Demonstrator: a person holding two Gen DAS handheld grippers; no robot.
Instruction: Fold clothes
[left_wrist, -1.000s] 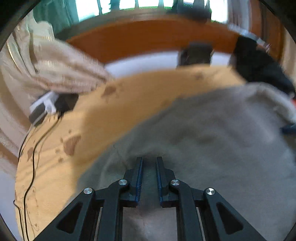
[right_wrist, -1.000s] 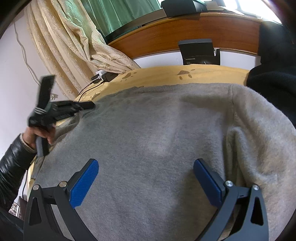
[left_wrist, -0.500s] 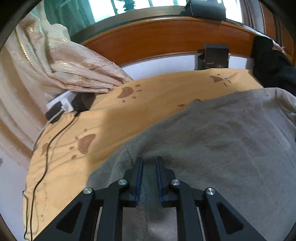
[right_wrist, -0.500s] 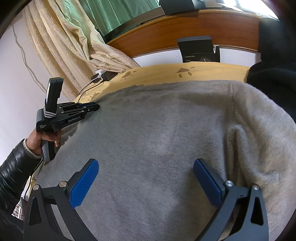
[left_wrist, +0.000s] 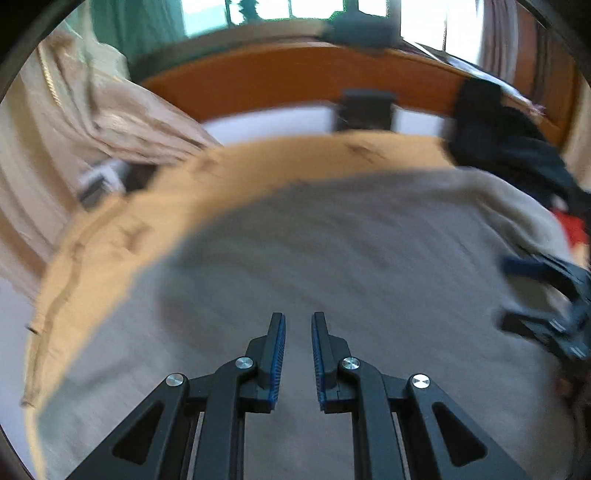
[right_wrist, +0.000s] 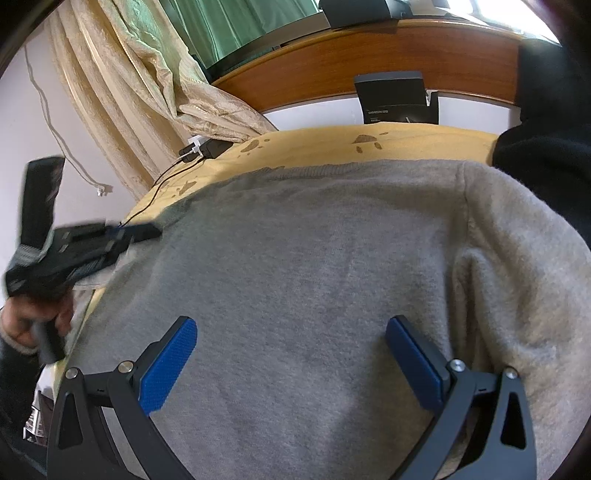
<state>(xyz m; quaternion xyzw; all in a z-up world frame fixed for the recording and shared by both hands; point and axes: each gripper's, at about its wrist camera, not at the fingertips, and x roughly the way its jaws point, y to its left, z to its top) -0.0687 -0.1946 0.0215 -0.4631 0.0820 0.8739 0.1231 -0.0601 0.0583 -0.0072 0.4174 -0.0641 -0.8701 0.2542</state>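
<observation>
Left gripper (left_wrist: 297, 354) has swung from the sweater's left edge in over the grey sweater (right_wrist: 332, 277), fingers narrow, pinching nothing visible.
The sweater lies flat across the yellow bedspread (right_wrist: 406, 144); the right gripper (right_wrist: 291, 354) hovers wide open above its middle, empty, nearer its right sleeve.

Both tools share one build: the black plastic left gripper (left_wrist: 296, 325) has triangular cut-out linkage arms, silver round screws and ribbed blue pads (left_wrist: 277, 350). The black right gripper (right_wrist: 291, 332) carries broader, textured blue pads (right_wrist: 168, 365). The left hand (right_wrist: 35, 317) emerges from a dark sleeve with a pale cuff.
</observation>
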